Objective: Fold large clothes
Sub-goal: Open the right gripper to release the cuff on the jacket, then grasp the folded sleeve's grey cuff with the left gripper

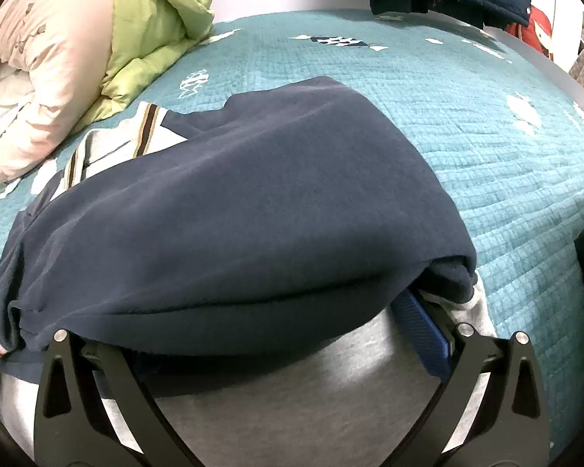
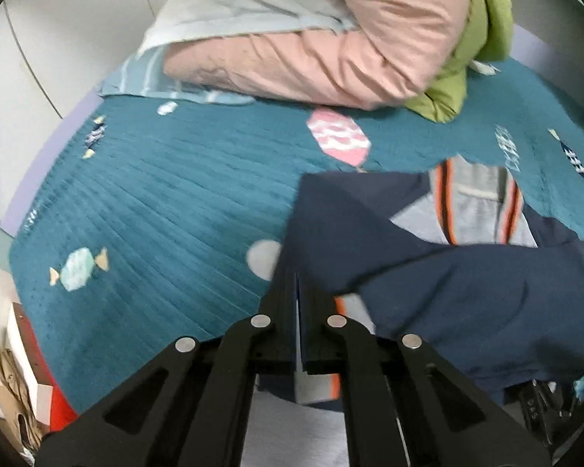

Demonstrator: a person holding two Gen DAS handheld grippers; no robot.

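my right gripper (image 2: 299, 307) clenched on the navy-and-grey garment's (image 1: 233, 210) edge; mid-fold.
garment lies on the teal bedspread (image 1: 486, 148), navy layer doubled over the grey; my left gripper (image 1: 253, 354) spread wide under the fold; final folds and squaring likely remain.

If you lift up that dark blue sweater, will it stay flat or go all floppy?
Probably floppy: the navy sweater already sags and drapes over the left gripper, whose fingers are spread beneath it. It likely isn't slippery, since its surface looks soft and fuzzy. Where the right gripper pinches an edge, the rest would probably hang and bunch onto the teal quilt.
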